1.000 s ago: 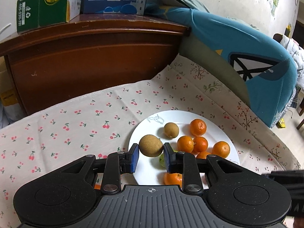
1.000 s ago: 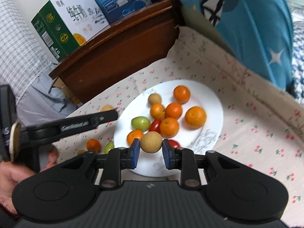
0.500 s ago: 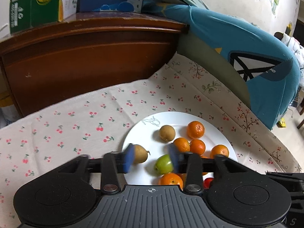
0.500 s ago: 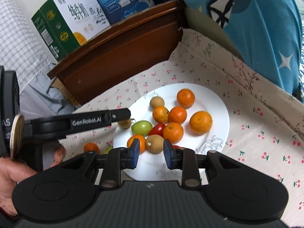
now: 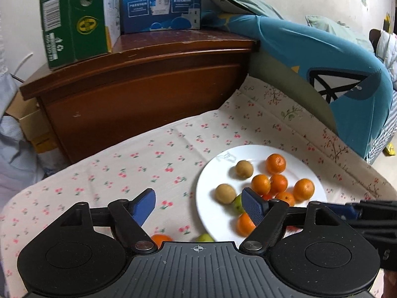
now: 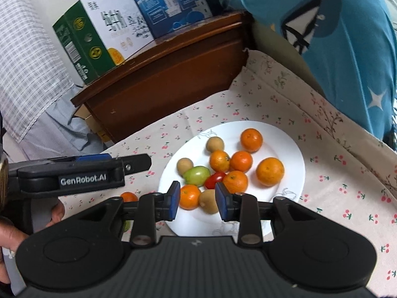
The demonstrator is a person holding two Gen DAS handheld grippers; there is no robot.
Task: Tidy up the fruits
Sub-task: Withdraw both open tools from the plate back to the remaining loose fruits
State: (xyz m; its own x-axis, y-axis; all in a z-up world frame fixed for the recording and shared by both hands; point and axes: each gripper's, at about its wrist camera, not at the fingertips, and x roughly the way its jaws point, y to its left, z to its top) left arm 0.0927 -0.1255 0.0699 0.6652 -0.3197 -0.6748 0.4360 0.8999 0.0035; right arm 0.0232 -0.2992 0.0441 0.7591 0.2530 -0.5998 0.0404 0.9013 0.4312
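Observation:
A white plate on the cherry-print cloth holds several oranges, three brown round fruits, a green fruit and a red one. My left gripper is open wide and empty above the plate's left edge; a brown fruit lies on the plate between its fingers. My right gripper is open and empty over the plate's near edge; a brown fruit lies on the plate between its fingers. An orange and a green fruit lie on the cloth off the plate.
A dark wooden cabinet with a green carton and a blue carton stands behind the cloth. A blue cushion lies at the right. The left gripper's body crosses the right wrist view at left.
Both grippers have opened and let go of their brown fruits, which now lie on the plate. The left gripper has pulled back and to the left.

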